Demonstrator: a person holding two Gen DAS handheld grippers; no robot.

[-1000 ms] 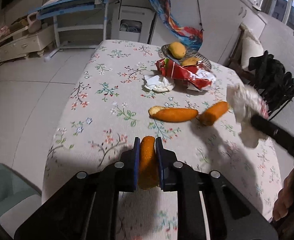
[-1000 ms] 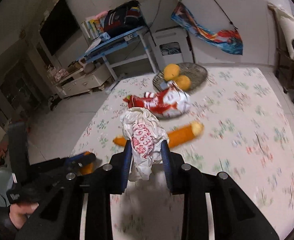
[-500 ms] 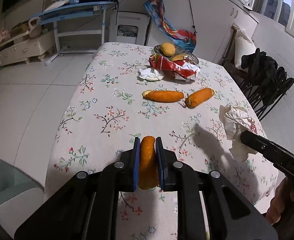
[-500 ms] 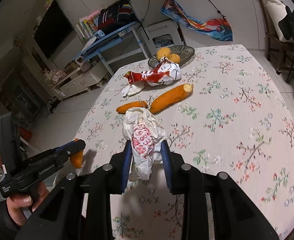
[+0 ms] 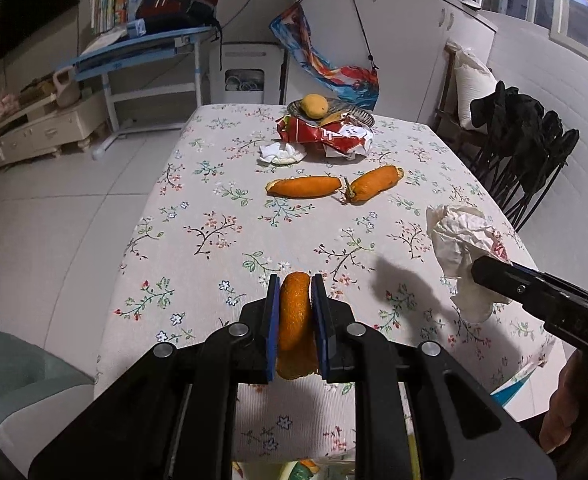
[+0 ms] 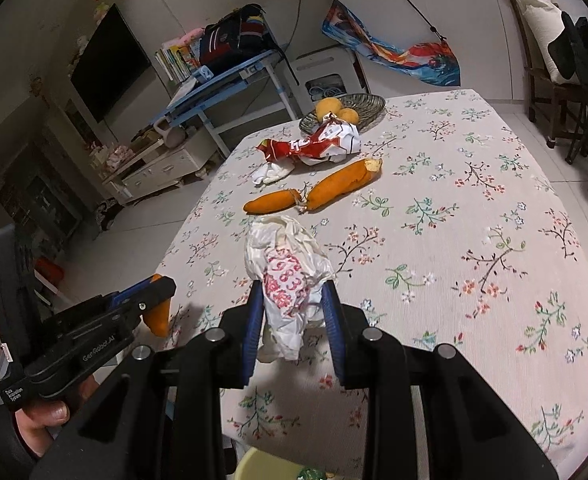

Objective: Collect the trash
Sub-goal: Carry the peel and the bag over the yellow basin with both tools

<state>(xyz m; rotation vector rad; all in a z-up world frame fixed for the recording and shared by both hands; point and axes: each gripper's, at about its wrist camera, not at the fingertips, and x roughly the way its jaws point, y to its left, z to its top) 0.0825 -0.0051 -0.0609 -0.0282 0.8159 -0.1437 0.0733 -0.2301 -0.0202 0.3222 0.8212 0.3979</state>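
My left gripper (image 5: 295,300) is shut on an orange peel (image 5: 294,320) and holds it above the near edge of the floral table (image 5: 213,240). My right gripper (image 6: 294,300) is shut on a crumpled white wrapper with red print (image 6: 287,276), also above the near edge. The wrapper also shows in the left wrist view (image 5: 460,240), and the peel in the right wrist view (image 6: 158,316). Two more orange peels (image 5: 304,187) (image 5: 376,189), a white tissue (image 5: 281,154) and a red snack bag (image 5: 324,136) lie farther back on the table.
A woven basket with fruit (image 5: 358,114) stands at the table's far edge. A yellowish bin rim (image 6: 269,464) shows below the near edge. Dark chairs (image 5: 526,152) stand to the right, a blue desk (image 5: 141,52) and white cabinet beyond.
Both grippers have drawn back toward the near edge of the table, each still holding its item. The trash left on the table now lies farther away.
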